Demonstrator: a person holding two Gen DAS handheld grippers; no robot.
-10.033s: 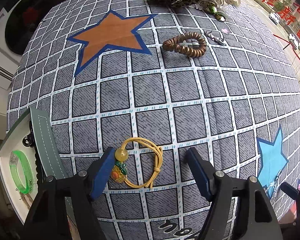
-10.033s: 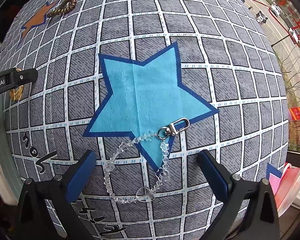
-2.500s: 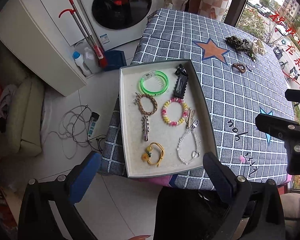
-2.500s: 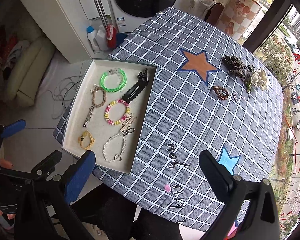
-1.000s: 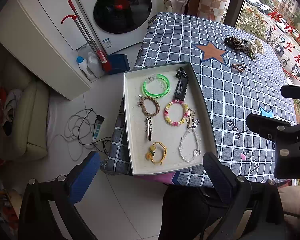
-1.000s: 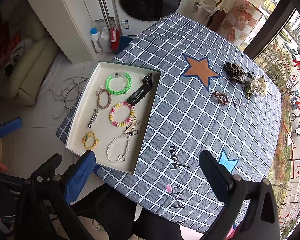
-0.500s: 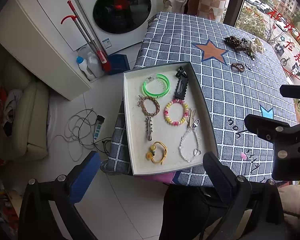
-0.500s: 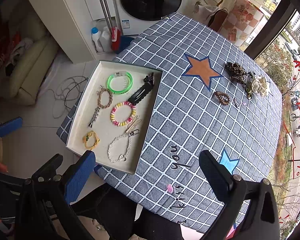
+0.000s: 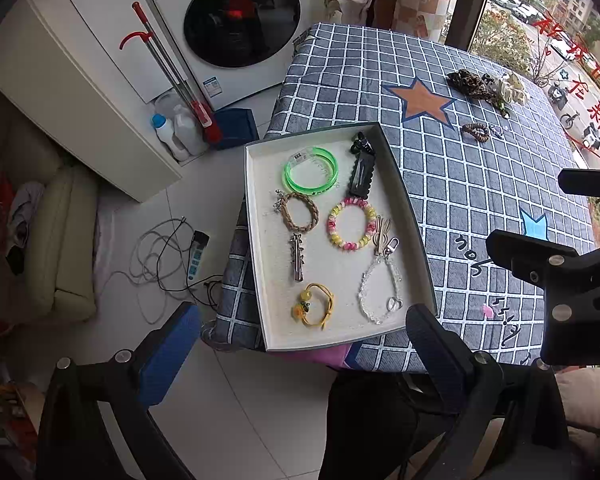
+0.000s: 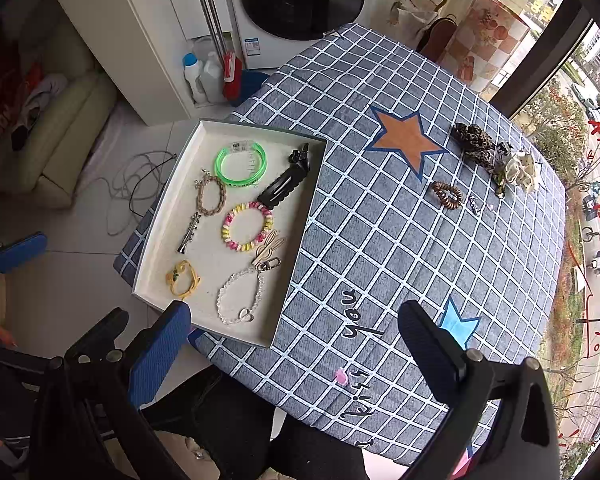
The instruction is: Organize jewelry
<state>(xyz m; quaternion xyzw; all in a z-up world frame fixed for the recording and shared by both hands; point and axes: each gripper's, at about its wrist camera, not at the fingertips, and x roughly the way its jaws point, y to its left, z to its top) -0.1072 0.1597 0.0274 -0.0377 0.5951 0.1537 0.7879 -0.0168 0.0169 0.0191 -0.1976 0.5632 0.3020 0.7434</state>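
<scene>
A white tray (image 9: 260,248) (image 10: 168,216) sits at the table's near left edge. It holds a green bangle (image 9: 310,171) (image 10: 241,163), a black clip (image 9: 361,171), a brown braided bracelet (image 9: 299,211), a pink-yellow bracelet (image 9: 351,223) (image 10: 247,226), a yellow cord bracelet (image 9: 314,310) (image 10: 183,278) and a clear bead chain (image 9: 380,284) (image 10: 240,296). A brown coil bracelet (image 9: 475,132) (image 10: 446,194), a leopard scrunchie (image 10: 476,145) and a white scrunchie (image 10: 522,168) lie at the far side. My left gripper (image 9: 300,352) and right gripper (image 10: 296,348) are open, empty, high above the near edge.
The grey checked tablecloth (image 10: 380,220) has an orange star (image 10: 406,140) and a blue star (image 10: 458,326). A washing machine (image 9: 240,20), a white cabinet (image 9: 80,92), bottles, a mop and cables (image 9: 160,256) stand on the floor left of the table.
Ten seconds ago each gripper was low over a piece on the cloth; the yellow bracelet and clear chain now lie in the tray. Both grippers have pulled back high; little motion in the last second.
</scene>
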